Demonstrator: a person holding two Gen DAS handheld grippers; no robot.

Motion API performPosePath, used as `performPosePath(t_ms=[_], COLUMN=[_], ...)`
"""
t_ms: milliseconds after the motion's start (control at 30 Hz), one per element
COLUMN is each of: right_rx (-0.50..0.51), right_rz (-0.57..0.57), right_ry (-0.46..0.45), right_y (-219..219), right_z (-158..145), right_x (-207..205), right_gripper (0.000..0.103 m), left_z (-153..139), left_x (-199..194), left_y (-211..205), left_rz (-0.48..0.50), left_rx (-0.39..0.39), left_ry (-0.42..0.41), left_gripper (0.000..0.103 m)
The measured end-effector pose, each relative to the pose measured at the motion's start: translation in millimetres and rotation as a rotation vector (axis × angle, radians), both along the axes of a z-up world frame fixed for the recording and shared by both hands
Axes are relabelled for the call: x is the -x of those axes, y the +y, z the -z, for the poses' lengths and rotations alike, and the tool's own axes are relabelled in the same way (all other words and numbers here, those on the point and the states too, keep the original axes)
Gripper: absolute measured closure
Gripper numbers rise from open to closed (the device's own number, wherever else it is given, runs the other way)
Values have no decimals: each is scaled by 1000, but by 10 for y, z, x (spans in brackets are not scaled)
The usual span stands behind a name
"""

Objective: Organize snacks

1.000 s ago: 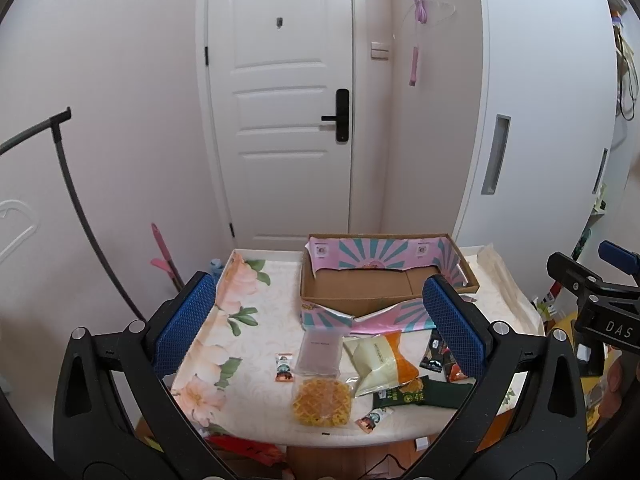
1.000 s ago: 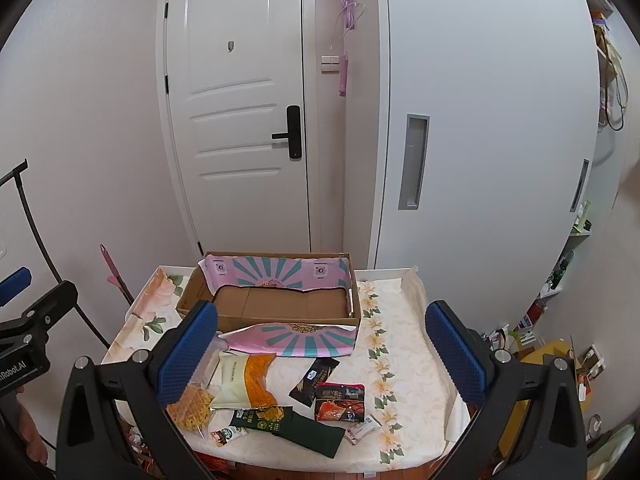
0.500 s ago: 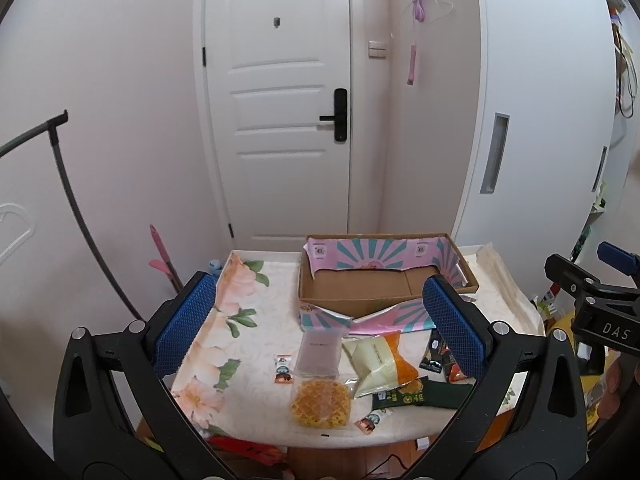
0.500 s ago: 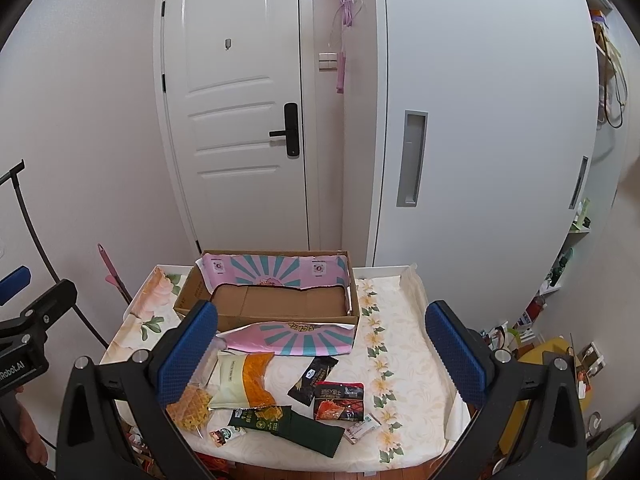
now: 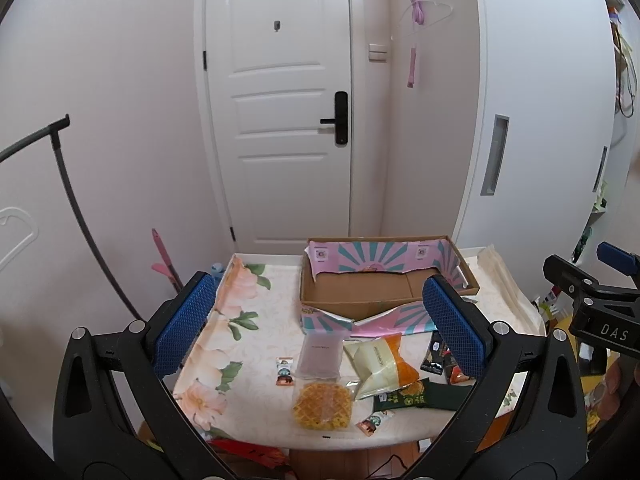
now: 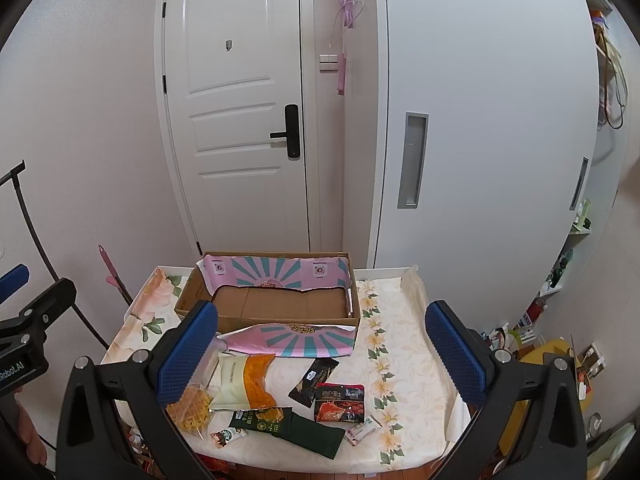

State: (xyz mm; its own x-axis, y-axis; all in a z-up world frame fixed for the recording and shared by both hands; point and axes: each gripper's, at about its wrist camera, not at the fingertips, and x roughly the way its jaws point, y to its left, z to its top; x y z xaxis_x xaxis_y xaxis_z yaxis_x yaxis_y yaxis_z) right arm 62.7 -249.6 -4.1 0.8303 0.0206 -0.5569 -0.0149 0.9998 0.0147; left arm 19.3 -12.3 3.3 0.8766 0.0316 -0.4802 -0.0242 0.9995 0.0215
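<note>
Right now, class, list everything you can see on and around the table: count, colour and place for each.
cardboard box: one, brown with pink-and-teal flaps, back of the table, nothing seen inside.
waffle pack: one, yellow, front edge.
cream-and-orange bag: one, centre.
translucent pouch: one, greyish, before the box.
dark green packet: one, front.
black sachet: one, centre right.
red packet: one, right of the snacks.
small sweets: about three, scattered along the front.
table: one, floral cloth.
door: one, white, behind.
left claw: one, blue pads, open, above the table.
right claw: one, blue pads, open.
</note>
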Motion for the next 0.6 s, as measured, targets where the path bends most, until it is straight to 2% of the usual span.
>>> performPosePath(t_ms=[600], right_rx=[0], right_rz=[0], right_ry=[-1], right_y=[-1], right_z=[0], right_x=[4], right_gripper=[0], left_z=[-4], left_x=[13], left_y=[-7], left_rz=[1], left_rx=[0], left_ry=[0], left_gripper=[0])
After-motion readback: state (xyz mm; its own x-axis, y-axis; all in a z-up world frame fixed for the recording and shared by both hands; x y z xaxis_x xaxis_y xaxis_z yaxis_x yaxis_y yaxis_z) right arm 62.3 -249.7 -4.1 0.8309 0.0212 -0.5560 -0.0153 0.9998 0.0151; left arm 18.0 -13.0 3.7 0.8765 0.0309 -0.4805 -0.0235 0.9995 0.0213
